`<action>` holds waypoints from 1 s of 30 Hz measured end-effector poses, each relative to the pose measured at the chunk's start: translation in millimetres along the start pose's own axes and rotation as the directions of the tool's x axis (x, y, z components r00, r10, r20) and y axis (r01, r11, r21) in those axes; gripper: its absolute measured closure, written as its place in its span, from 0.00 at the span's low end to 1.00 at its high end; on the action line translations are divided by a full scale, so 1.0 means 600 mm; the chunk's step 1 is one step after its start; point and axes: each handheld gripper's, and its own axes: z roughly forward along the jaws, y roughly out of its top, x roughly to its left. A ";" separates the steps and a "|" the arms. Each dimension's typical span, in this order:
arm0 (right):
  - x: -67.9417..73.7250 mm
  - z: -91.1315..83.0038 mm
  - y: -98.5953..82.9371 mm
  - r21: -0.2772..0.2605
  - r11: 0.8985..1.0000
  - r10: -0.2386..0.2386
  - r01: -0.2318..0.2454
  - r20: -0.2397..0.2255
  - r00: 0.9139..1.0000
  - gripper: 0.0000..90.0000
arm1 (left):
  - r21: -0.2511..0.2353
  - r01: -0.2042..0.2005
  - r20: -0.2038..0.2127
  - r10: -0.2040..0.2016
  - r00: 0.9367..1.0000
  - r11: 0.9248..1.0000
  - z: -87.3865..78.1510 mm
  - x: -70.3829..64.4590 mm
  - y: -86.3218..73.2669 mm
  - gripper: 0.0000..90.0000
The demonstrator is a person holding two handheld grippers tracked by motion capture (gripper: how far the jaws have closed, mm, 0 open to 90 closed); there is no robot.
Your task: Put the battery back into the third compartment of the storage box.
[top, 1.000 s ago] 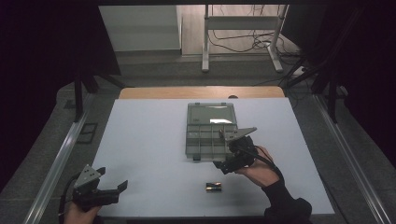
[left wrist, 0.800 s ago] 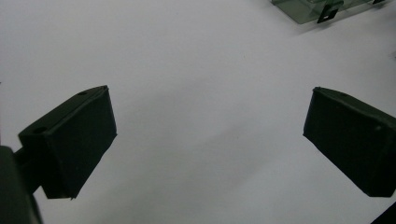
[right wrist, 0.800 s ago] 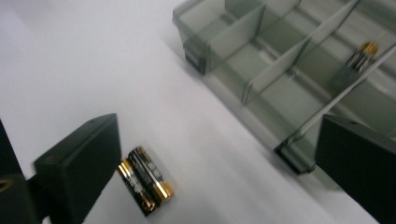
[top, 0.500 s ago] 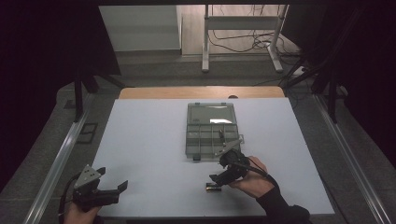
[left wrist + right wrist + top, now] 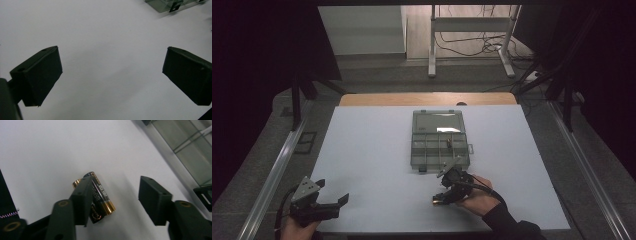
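Glossy metal batteries (image 5: 100, 197); matt white table (image 5: 362, 150)

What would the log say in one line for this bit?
right gripper: open, at batteries on table | left gripper: open, idle | organizer box: one battery inside

Right tool (image 5: 443, 196) tips down, jaws spread (left tool (image 5: 332, 204) gapes too, low at the near edge).
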 end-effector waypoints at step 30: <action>-0.006 -0.008 0.003 -0.043 0.998 -0.043 0.043 0.009 0.999 0.85 | 0.000 -0.005 0.001 0.005 1.000 1.000 0.000 0.000 0.000 0.03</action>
